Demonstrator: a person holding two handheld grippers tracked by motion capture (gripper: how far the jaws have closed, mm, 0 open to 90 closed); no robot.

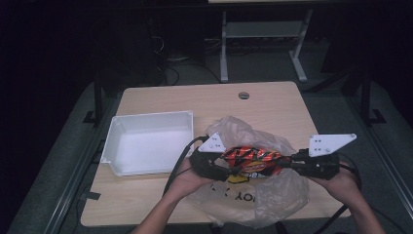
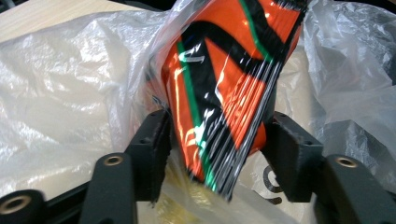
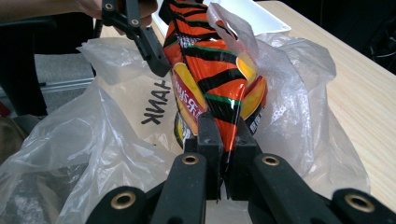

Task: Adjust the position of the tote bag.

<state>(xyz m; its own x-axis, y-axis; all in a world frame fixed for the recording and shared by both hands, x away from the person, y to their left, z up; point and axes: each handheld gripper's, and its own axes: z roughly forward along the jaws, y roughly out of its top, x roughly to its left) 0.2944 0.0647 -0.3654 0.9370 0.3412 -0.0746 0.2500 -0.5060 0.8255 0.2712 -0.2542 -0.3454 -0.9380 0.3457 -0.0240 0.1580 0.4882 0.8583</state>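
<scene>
An orange-and-black striped snack bag (image 1: 251, 161) hung between the two grippers above a crumpled clear plastic bag (image 1: 272, 195), which lay near the worktop's (image 1: 272, 105) front edge. The right gripper (image 3: 223, 154) was clamped tight on one end seam of the snack bag. The left gripper (image 2: 217, 144) stood with its jaws parted, the bag's other end between them; whether the pads touched it could not be told. A white bin (image 1: 146, 122) sat toward the worktop's left edge.
</scene>
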